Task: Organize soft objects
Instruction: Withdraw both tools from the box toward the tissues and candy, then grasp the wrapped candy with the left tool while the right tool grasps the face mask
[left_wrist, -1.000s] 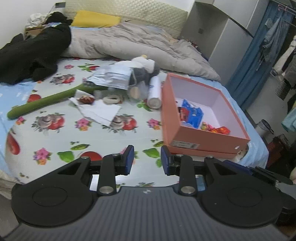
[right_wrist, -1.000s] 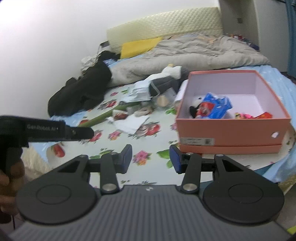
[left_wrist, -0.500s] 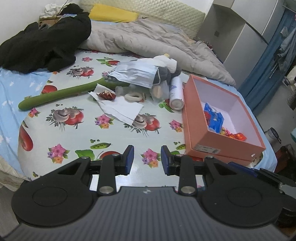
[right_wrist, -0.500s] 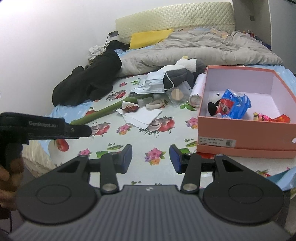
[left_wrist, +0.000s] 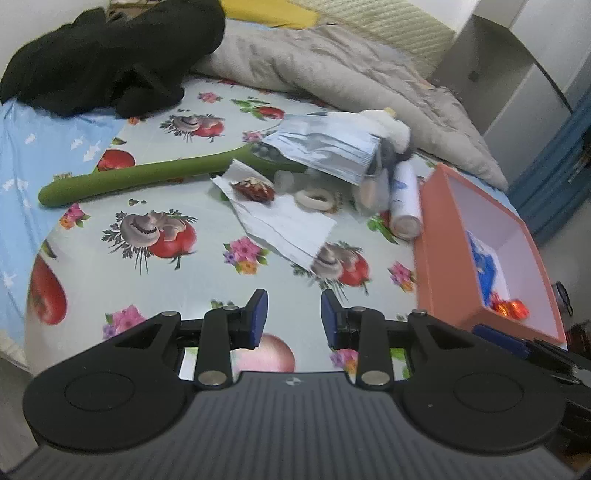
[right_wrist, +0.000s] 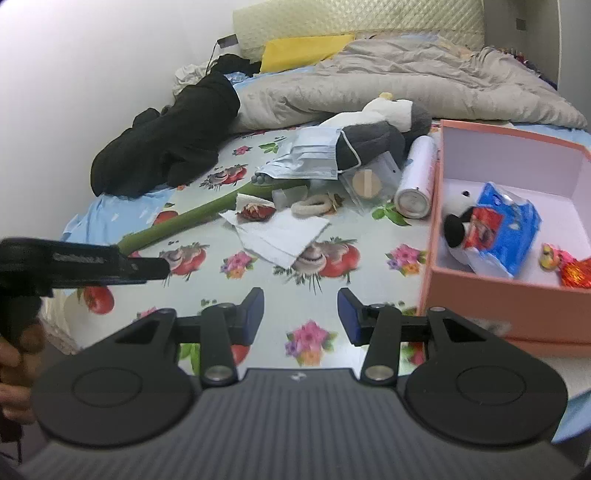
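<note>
Left wrist view: the left tool (left_wrist: 290, 314) hangs over the bed (left_wrist: 92, 206), jaws partly apart with nothing between them. At the bed's right edge sits an open orange box (left_wrist: 439, 280); a blue packet (left_wrist: 484, 269) and red wrappers (left_wrist: 511, 308) lie inside.

Right wrist view: the right tool (right_wrist: 301, 314) is likewise partly open and empty. The box (right_wrist: 480, 314) holds a black-and-white plush toy (right_wrist: 456, 229), the blue packet (right_wrist: 513, 229) lying against it, and red wrappers (right_wrist: 576, 273) at its right end. Outside it, toward the bed's middle, lie a grey-and-white plush (right_wrist: 376, 125) with a face mask (right_wrist: 306, 155) against it, a white can (right_wrist: 415, 181) beside the box wall, a green stem (right_wrist: 184, 221) and tissue (right_wrist: 280, 232).
</note>
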